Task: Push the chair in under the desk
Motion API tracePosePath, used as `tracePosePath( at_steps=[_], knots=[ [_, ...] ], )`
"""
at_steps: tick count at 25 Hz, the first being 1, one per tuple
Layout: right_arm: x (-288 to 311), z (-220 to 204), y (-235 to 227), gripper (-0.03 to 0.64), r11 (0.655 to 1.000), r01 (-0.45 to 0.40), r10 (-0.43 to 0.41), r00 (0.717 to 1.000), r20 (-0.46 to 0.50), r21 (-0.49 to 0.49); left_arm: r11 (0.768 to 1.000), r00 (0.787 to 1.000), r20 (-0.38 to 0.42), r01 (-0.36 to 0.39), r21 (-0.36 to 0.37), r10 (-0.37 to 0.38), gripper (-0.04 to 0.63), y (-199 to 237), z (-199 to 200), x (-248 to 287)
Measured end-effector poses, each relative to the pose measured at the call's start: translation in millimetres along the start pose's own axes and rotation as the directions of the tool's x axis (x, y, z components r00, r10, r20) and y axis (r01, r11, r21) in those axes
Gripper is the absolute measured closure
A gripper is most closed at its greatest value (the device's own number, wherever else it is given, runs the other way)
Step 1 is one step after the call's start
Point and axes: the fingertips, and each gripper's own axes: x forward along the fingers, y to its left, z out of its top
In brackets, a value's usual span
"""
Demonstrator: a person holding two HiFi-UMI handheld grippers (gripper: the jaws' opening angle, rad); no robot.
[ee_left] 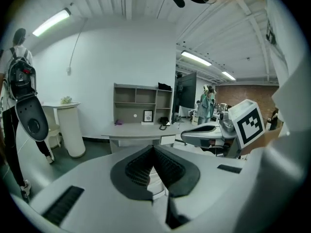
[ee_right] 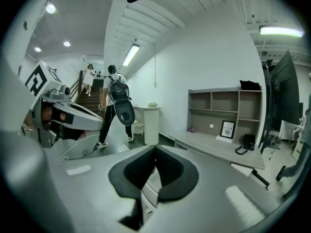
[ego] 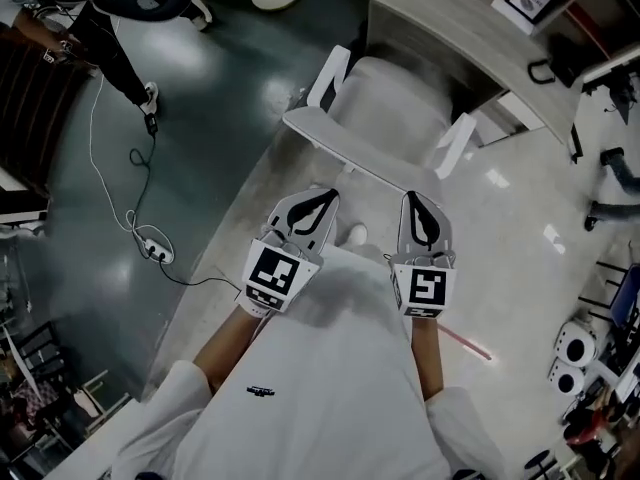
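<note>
The white chair (ego: 392, 106) stands partly out from the grey desk (ego: 440, 13), its seat toward the desk and its backrest's top edge (ego: 350, 160) toward me. My left gripper (ego: 325, 198) is shut and empty, a short way back from that edge. My right gripper (ego: 411, 198) is shut too, its tip right at the backrest edge; contact cannot be told. In the left gripper view the shut jaws' tip (ee_left: 153, 147) points at the desk (ee_left: 141, 130), with a bit of white chair (ee_left: 155, 182) below. The right gripper view shows its tip (ee_right: 155, 148) and the desk (ee_right: 218, 147).
A cable and power strip (ego: 152, 250) lie on the dark floor at left, near a standing person (ego: 110, 33). A pink stick (ego: 465, 340) lies on the floor by my right arm. A black chair base (ego: 612, 193) is at right. A shelf unit (ee_left: 142, 103) stands behind the desk.
</note>
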Motion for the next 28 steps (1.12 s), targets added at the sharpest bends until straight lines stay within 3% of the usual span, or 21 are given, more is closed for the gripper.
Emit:
tracePosePath(
  at_steps=[10,16,19,22,25,28],
  knots=[
    [32.7,-20.9,-12.3,0.603,1.0,-0.006,0.006,0.996,-0.088,0.004,0.996,0.994,-0.077,0.076,0.054,-0.072,0.588,11.5,-13.2,46.7],
    [50.7,-33.5,-5.1,0.551,0.999,-0.04,0.041,0.989,-0.14,0.01,0.985,0.984,-0.133,0.134,0.108,-0.119,0.586,19.4,-24.0,71.5],
    [56.9,-46.9,1.2,0.516,0.997,-0.073,0.075,0.978,-0.194,0.013,0.975,0.968,-0.184,0.193,0.112,-0.171,0.586,18.8,-38.1,80.0],
    [66.3,-64.0,12.7,0.507,0.988,-0.152,0.15,0.949,-0.276,0.015,0.964,0.95,-0.24,0.236,0.124,-0.201,0.584,26.1,-53.2,87.9],
    [70.6,-80.9,19.9,0.476,0.978,-0.208,0.194,0.92,-0.341,-0.005,0.949,0.927,-0.303,0.275,0.157,-0.219,0.506,30.4,-68.6,96.6],
    [73.8,-96.4,22.1,0.463,0.978,-0.207,0.184,0.901,-0.392,-0.016,0.93,0.903,-0.364,0.314,0.19,-0.23,0.454,34.0,-85.0,103.9]
  ],
)
